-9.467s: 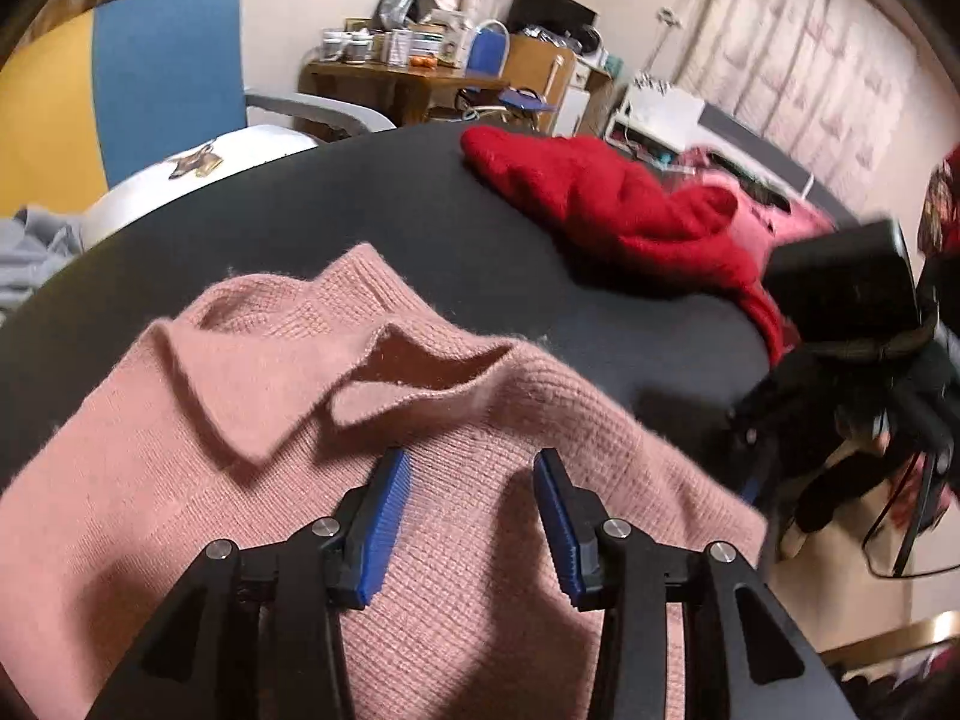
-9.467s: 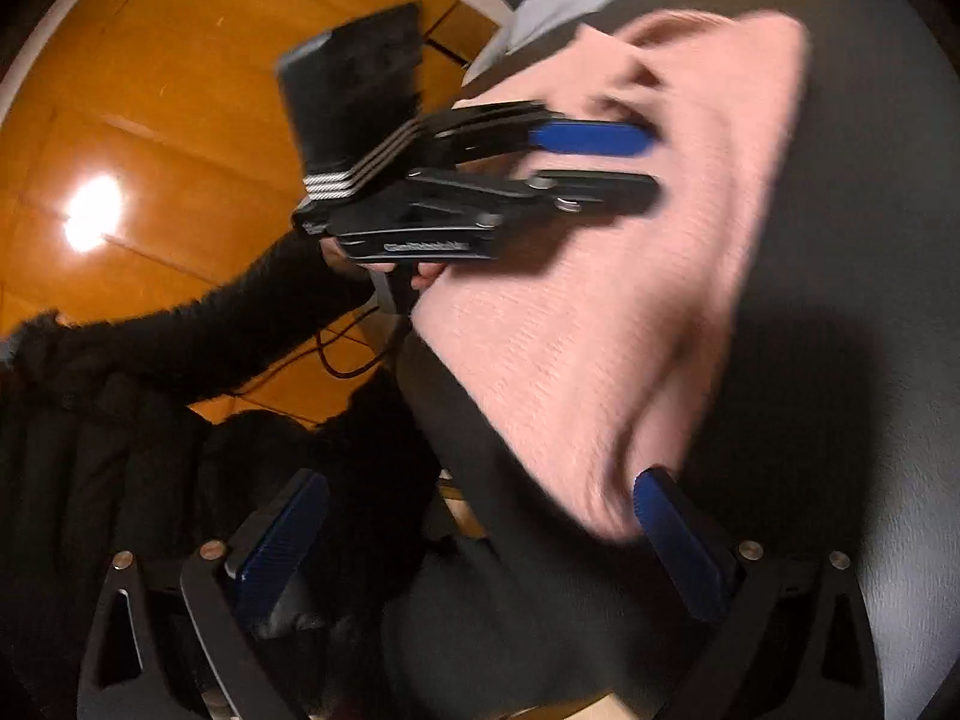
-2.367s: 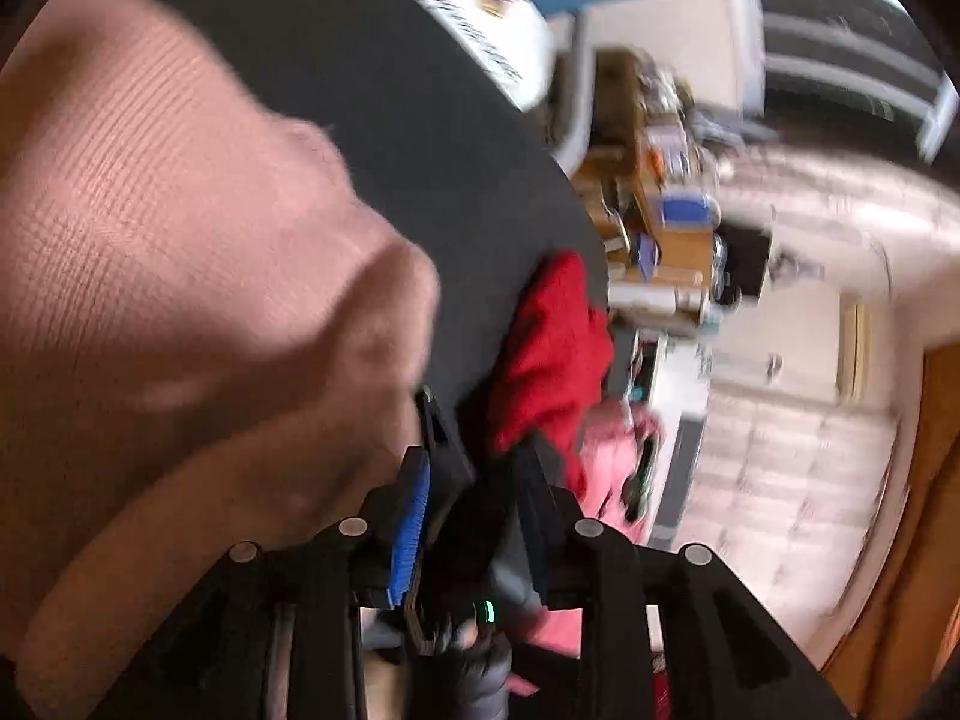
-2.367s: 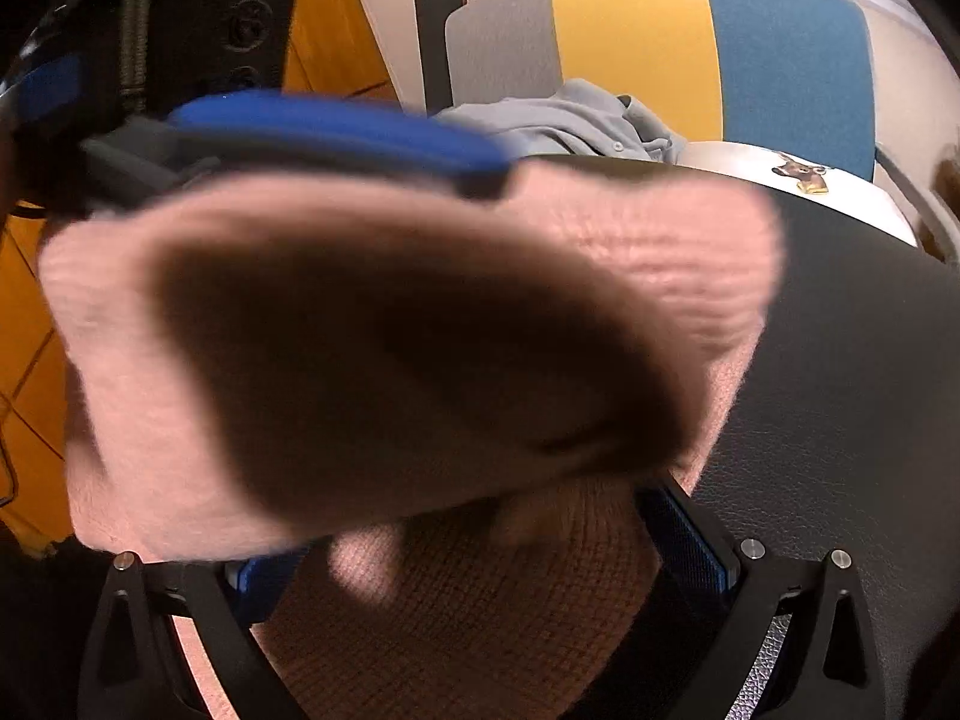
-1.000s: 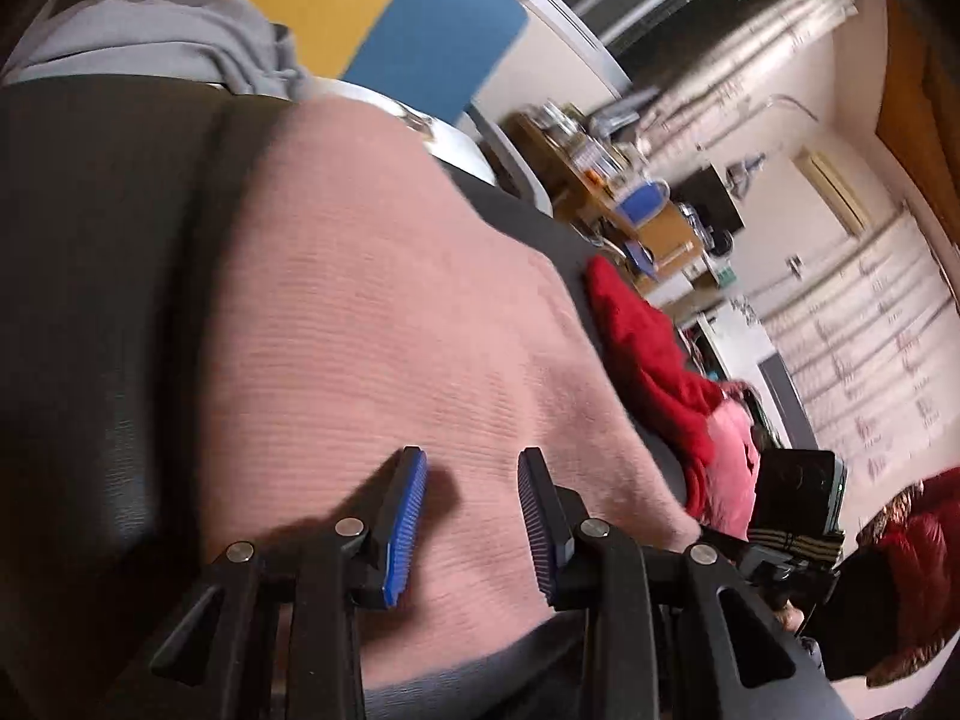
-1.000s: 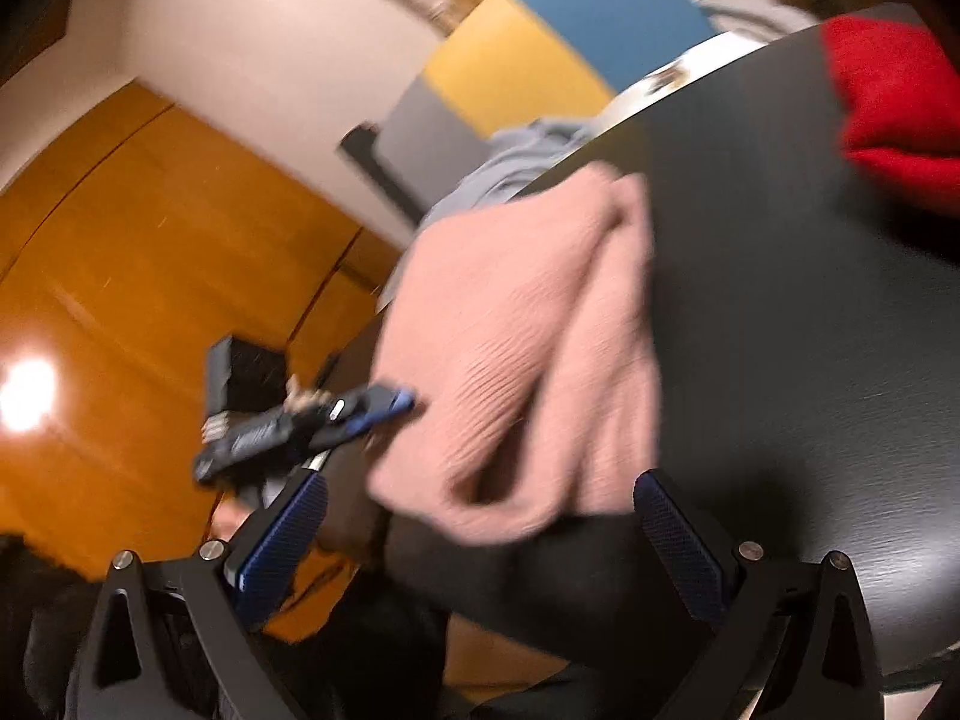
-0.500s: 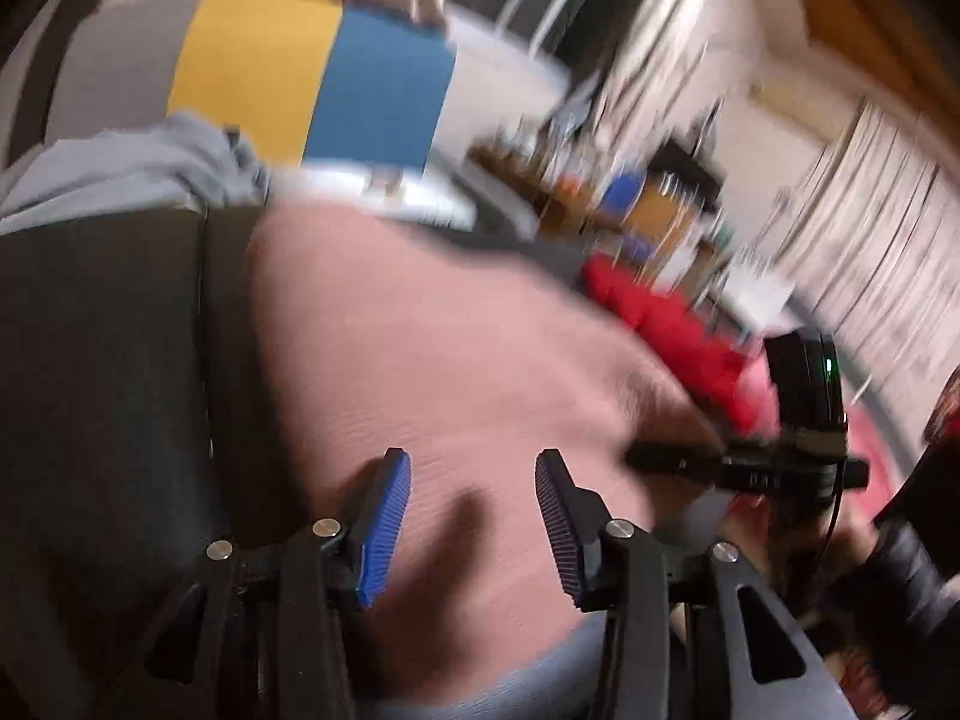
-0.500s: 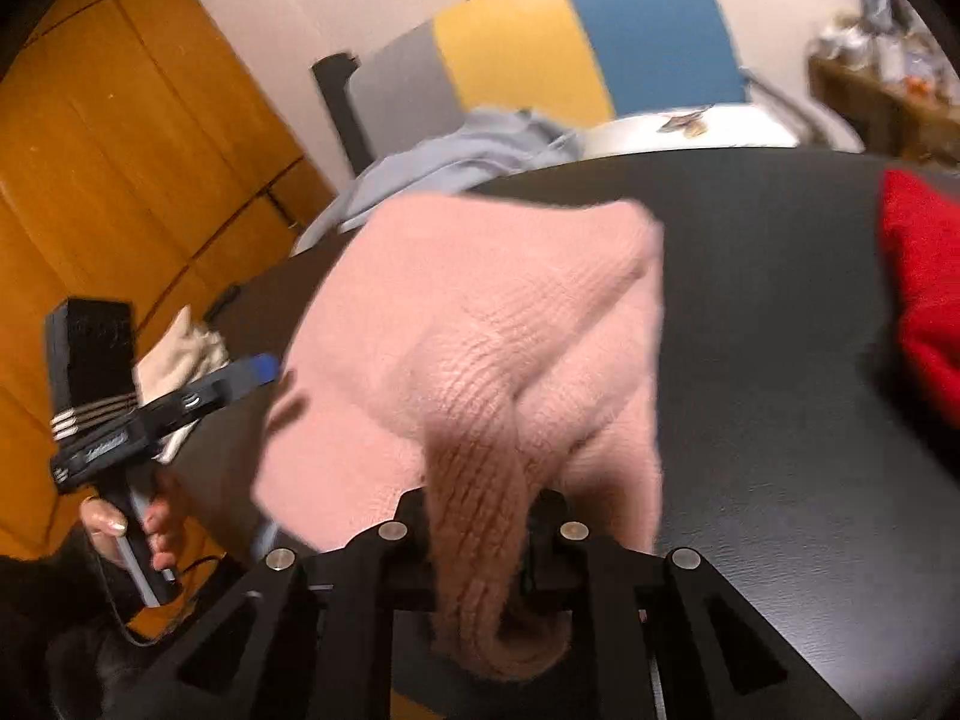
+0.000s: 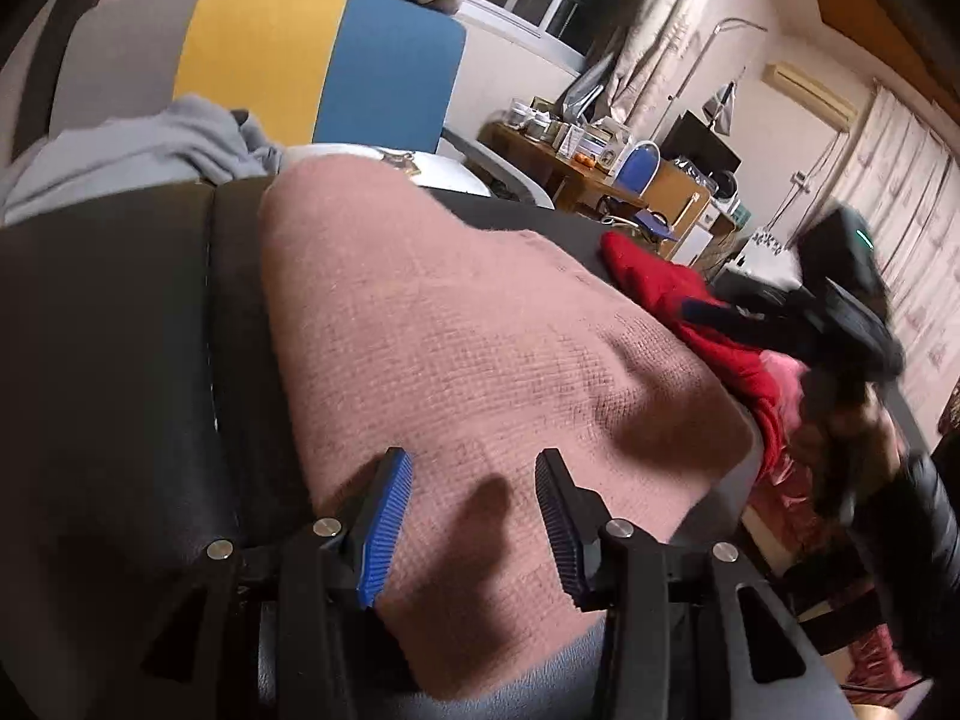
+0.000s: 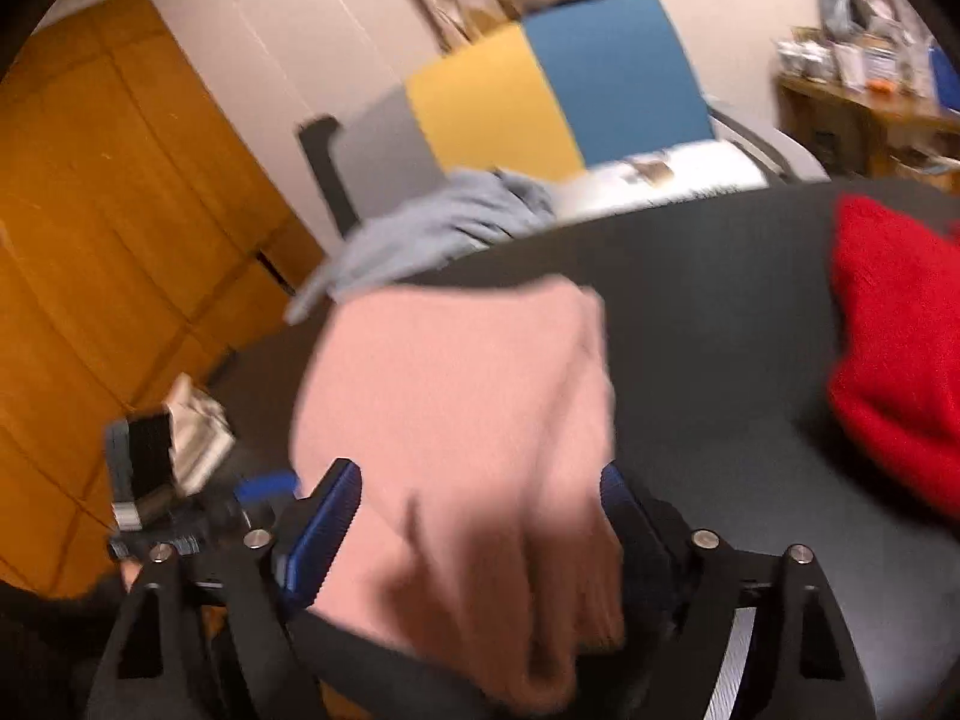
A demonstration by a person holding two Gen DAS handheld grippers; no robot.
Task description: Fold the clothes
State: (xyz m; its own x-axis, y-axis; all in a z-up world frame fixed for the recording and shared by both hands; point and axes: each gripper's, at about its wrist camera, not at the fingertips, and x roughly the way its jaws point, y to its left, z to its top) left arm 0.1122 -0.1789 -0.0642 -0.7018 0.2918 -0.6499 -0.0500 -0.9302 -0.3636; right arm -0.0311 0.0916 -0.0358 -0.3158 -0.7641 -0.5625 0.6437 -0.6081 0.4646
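Two spread-jawed hand-held grippers, left and right, over folded pink knit sweater.

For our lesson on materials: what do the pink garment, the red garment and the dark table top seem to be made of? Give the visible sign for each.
Pink garment: knitted yarn, probably wool or acrylic; rows of stitches and a fuzzy edge show.
Red garment: fluffier knit, matte and hairy at its outline.
Dark table top: smooth with a dull sheen, perhaps leatherette or laminate; it cannot be settled.
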